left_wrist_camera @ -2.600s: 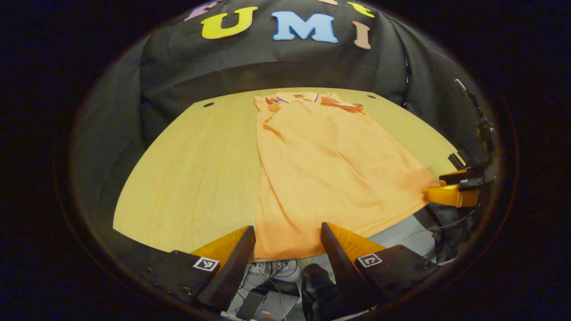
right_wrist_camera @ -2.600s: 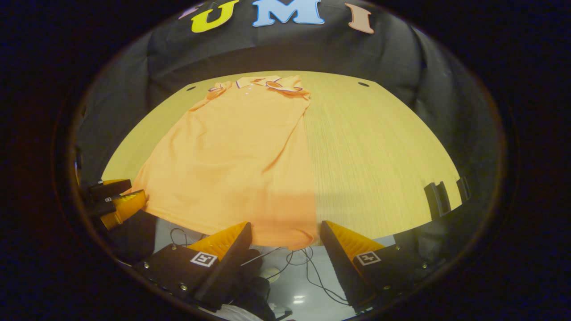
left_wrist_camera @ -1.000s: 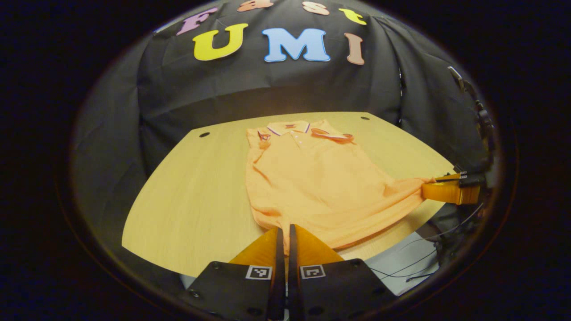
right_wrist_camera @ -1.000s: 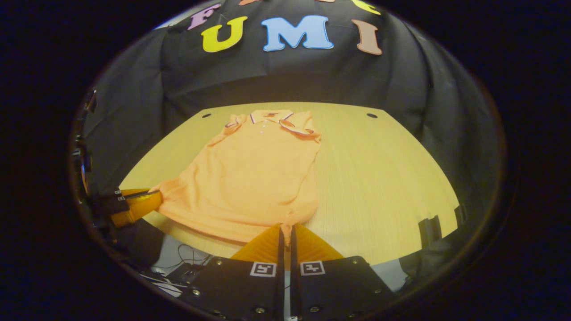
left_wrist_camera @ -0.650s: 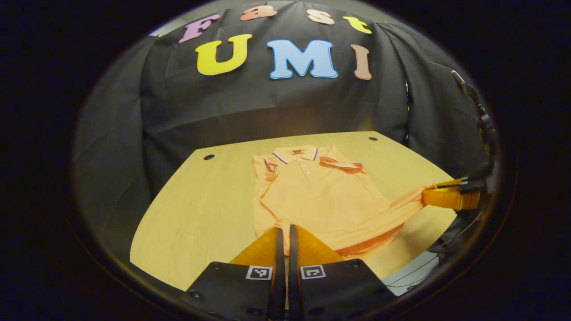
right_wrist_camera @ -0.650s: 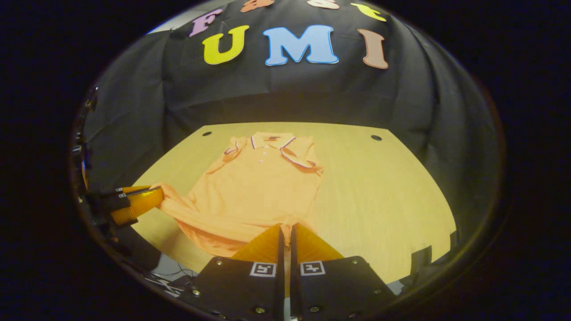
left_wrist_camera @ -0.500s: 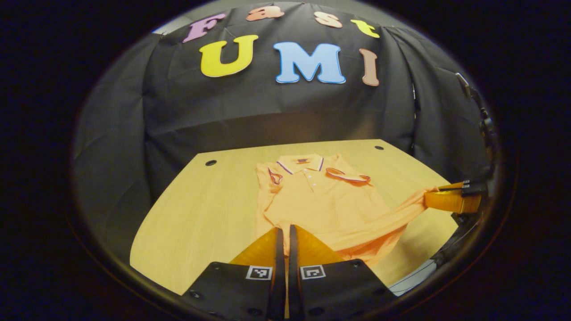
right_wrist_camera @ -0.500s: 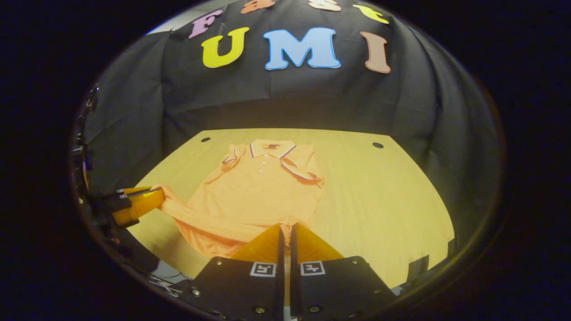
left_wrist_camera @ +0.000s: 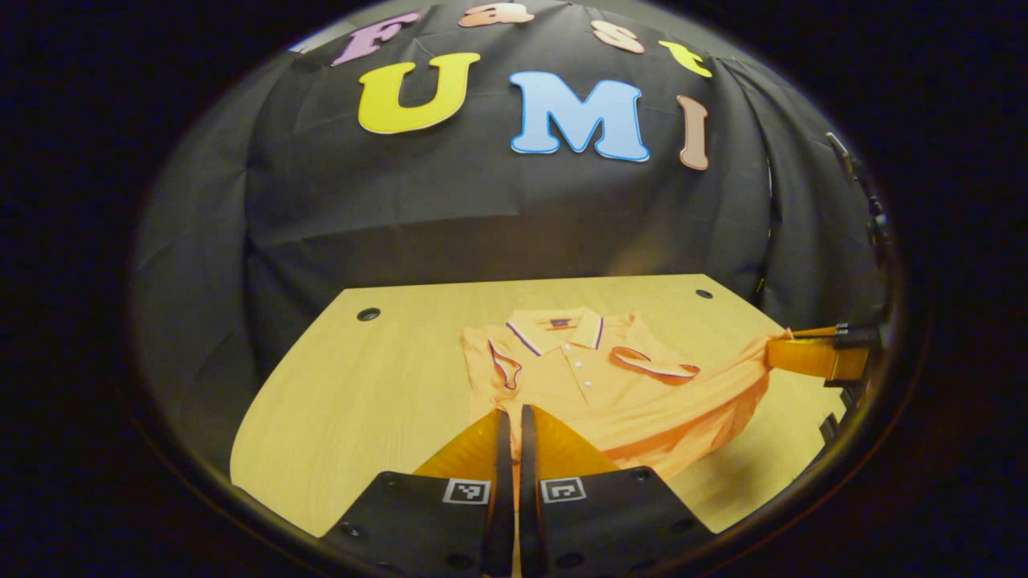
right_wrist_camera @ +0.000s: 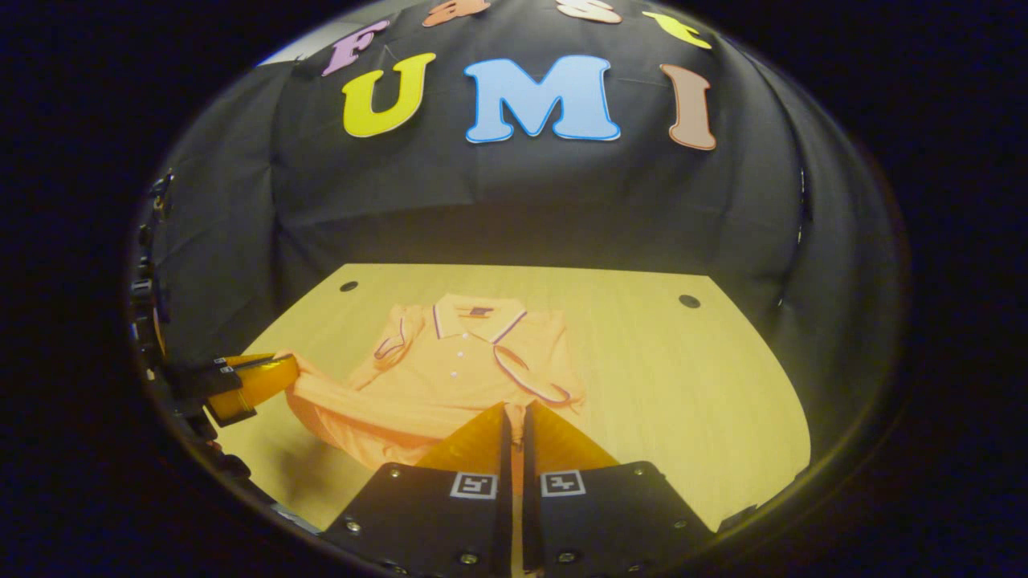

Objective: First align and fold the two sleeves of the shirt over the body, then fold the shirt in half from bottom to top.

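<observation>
An orange polo shirt [left_wrist_camera: 578, 377] lies on the wooden table [left_wrist_camera: 353, 401], collar [left_wrist_camera: 554, 325] at the far side, with both trimmed sleeves folded in over the chest. My left gripper [left_wrist_camera: 511, 413] is shut on one corner of the bottom hem, held above the body. Off to the right, the right gripper [left_wrist_camera: 777, 351] holds the other corner, and the hem sags between them. In the right gripper view, the right gripper [right_wrist_camera: 514, 408] is shut on the hem over the shirt [right_wrist_camera: 458, 369]. The left gripper [right_wrist_camera: 277, 371] pinches the cloth at the far left.
Black cloth wall rises right behind the table's far edge. Two small dark holes [left_wrist_camera: 369, 314] [left_wrist_camera: 704, 294] mark the table's back corners. Bare wood [right_wrist_camera: 683, 385] stretches to the right of the shirt in the right gripper view.
Both grippers closed on the hem corners, lifted them, and carried them forward toward the collar. The lower half of the shirt now hangs doubled over the body.
</observation>
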Motion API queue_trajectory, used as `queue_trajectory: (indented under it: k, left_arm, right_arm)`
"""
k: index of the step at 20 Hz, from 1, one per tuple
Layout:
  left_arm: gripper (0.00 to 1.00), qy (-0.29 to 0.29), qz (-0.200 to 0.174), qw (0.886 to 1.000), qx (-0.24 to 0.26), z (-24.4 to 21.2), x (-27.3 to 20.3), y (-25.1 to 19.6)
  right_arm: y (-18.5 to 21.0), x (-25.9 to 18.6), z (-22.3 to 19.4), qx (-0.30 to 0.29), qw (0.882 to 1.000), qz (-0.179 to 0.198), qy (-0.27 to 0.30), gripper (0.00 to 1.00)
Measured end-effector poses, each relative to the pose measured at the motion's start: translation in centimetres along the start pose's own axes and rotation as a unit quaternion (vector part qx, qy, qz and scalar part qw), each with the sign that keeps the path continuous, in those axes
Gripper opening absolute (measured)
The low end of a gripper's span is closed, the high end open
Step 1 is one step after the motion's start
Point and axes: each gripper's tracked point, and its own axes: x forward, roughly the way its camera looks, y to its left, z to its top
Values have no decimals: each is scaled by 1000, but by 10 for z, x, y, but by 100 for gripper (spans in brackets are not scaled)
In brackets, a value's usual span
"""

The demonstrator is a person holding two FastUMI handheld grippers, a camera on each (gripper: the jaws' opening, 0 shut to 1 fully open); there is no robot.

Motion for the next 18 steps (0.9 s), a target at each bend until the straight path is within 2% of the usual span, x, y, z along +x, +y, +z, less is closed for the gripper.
queue_trajectory:
  k: [8, 18]
  left_arm:
    - [9, -12, -18, 1000, 19, 49, 88, 12]
    - [8, -46, -26, 998, 37, 91, 175, 20]
  right_arm:
    - [-6, 72, 52, -4, 1000, -29, -7, 5]
    - [-20, 131, 96, 7, 997, -71, -19, 5]
